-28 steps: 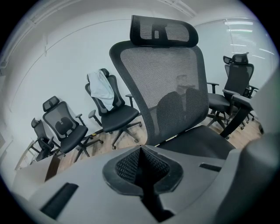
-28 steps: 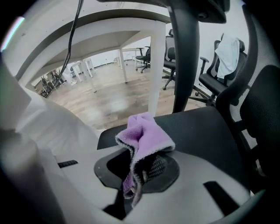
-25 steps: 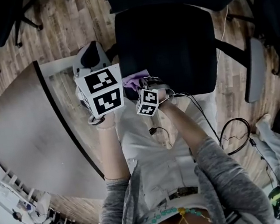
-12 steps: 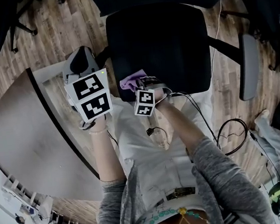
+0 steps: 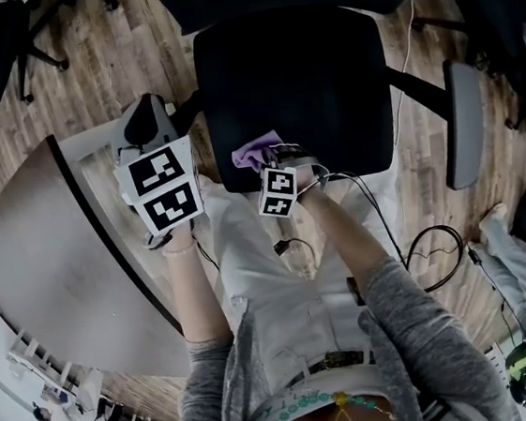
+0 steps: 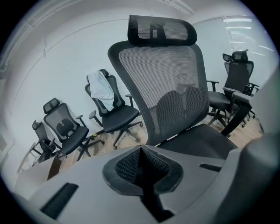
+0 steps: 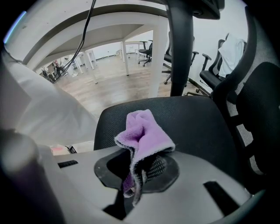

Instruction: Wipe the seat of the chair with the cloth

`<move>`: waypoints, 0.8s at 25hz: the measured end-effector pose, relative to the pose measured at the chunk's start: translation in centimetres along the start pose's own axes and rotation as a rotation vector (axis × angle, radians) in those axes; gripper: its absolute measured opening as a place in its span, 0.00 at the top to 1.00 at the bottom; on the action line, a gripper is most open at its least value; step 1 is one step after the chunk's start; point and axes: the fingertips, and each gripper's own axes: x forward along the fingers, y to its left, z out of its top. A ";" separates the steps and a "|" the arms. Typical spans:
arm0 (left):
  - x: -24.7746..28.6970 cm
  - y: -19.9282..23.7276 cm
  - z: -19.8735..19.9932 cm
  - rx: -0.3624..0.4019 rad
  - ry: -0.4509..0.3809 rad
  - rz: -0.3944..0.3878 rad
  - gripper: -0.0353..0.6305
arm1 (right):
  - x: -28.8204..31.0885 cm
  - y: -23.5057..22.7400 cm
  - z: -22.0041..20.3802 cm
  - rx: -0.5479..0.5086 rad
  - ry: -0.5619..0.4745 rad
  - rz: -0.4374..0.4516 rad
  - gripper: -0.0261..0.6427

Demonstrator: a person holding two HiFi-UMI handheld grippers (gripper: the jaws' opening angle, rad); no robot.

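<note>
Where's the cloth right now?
The purple cloth is clamped in the right gripper, at the near edge of the chair seat, toward its left in the head view.

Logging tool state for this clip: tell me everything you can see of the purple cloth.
The cloth is a small lilac piece, fleecy like microfibre, with a pale stitched edge. It is bunched and folded, pinched between the jaws of the right gripper. Its free part stands up above them in a crumpled peak. It is over the near edge of the black chair seat; whether it touches the seat cannot be told. Nothing else is seen touching it.
</note>
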 end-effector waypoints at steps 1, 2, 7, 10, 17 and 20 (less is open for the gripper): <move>0.0 0.1 0.0 0.000 0.000 0.000 0.94 | 0.0 -0.1 -0.1 0.001 0.002 0.000 0.89; 0.1 0.1 0.0 0.000 0.000 0.000 0.94 | 0.0 -0.1 -0.2 0.002 0.004 0.000 0.89; 0.1 0.1 -0.1 0.000 0.001 0.001 0.94 | -0.2 -0.3 -1.3 0.015 0.025 -0.001 0.89; 0.0 0.1 0.0 0.002 0.001 0.003 0.94 | -0.4 -0.5 -2.0 0.029 0.034 -0.003 0.89; 0.1 0.1 -0.1 0.004 0.000 0.008 0.94 | -0.8 -0.9 -4.4 0.048 0.068 -0.008 0.89; 0.1 0.2 -0.1 0.005 0.001 0.012 0.94 | -1.1 -1.0 -5.4 0.054 0.080 -0.008 0.89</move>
